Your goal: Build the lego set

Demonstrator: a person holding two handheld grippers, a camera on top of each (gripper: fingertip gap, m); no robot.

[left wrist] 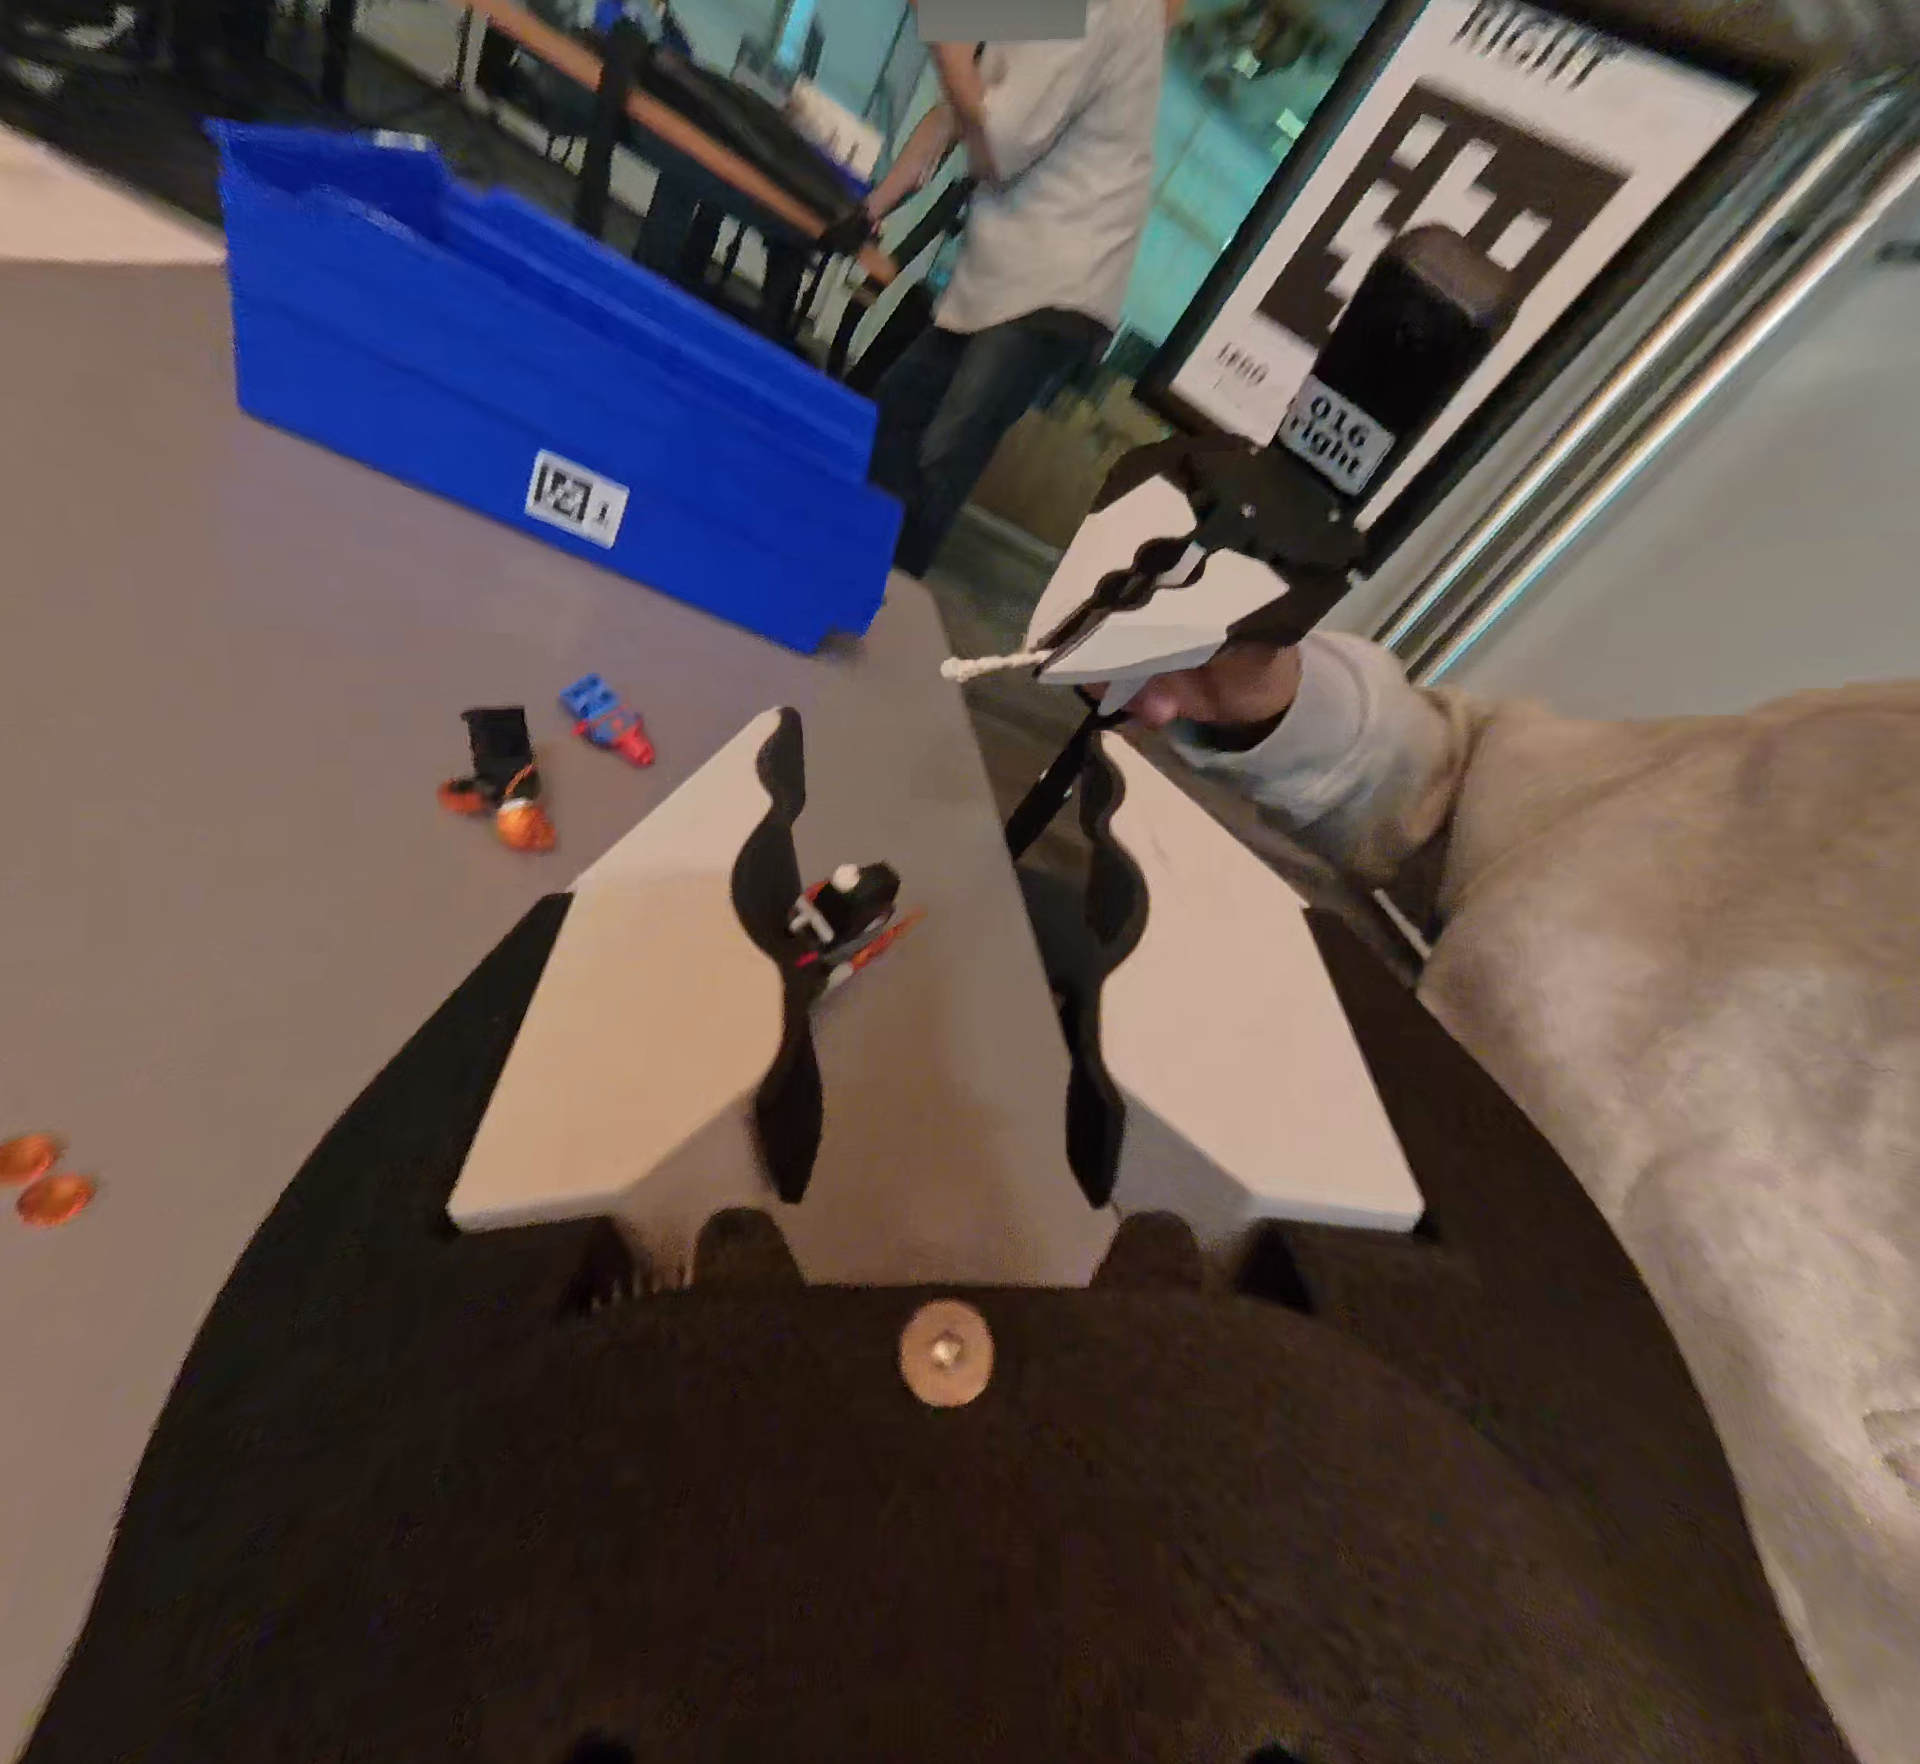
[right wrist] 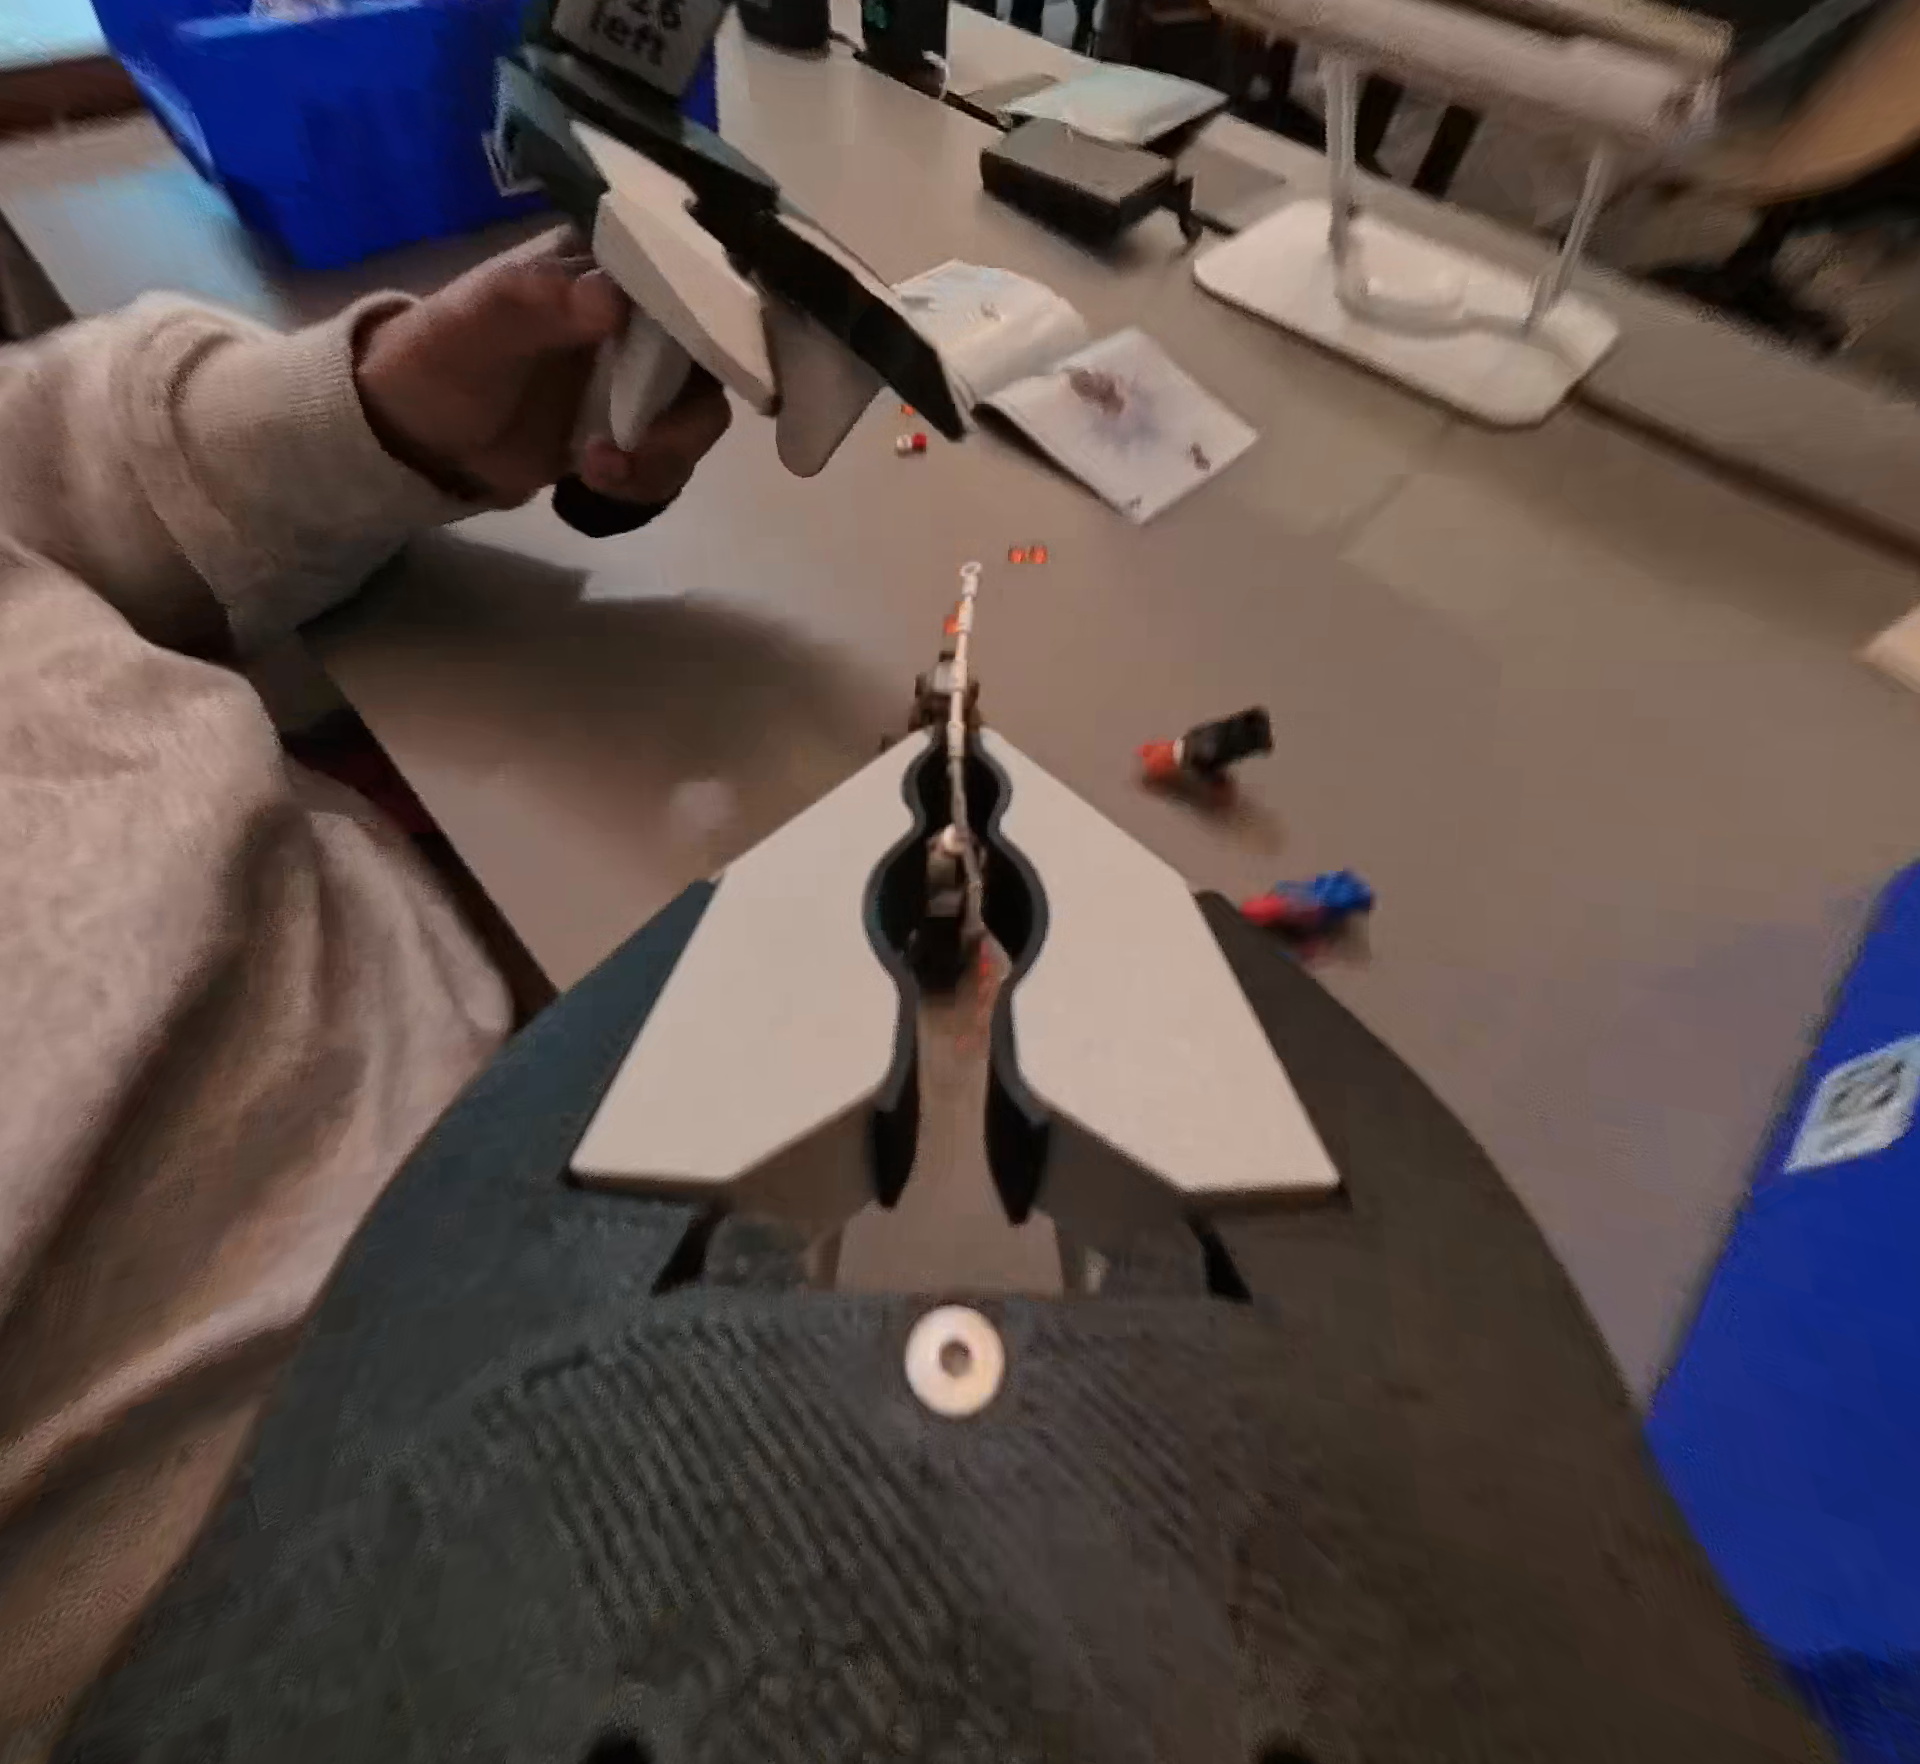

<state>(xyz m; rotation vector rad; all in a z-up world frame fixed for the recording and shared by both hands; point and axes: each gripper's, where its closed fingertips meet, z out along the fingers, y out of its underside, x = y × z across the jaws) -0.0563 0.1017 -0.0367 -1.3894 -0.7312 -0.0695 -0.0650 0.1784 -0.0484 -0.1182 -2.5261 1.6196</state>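
Note:
My left gripper (left wrist: pixel 940 748) is open and empty above the grey table (left wrist: pixel 260 883). Below its gap, a small black, white and red lego assembly (left wrist: pixel 847 914) lies on the table. My right gripper (right wrist: pixel 951 743) is shut on a thin white string-like lego piece (right wrist: pixel 963 634) that sticks out forward past the tips. It also shows in the left wrist view (left wrist: pixel 1039 665), held off the table's right edge with the white piece (left wrist: pixel 982 668) pointing left. A black and orange assembly (left wrist: pixel 499 779) and a blue and red piece (left wrist: pixel 608 717) lie farther left.
A blue bin (left wrist: pixel 540 384) stands at the table's far side. Two orange round pieces (left wrist: pixel 42 1179) lie at the left. An open instruction booklet (right wrist: pixel 1081 395), a white stand (right wrist: pixel 1403 301) and small loose pieces (right wrist: pixel 1027 555) are on the table. A person stands behind. My hands' fingertips stand some 9 centimetres from each other.

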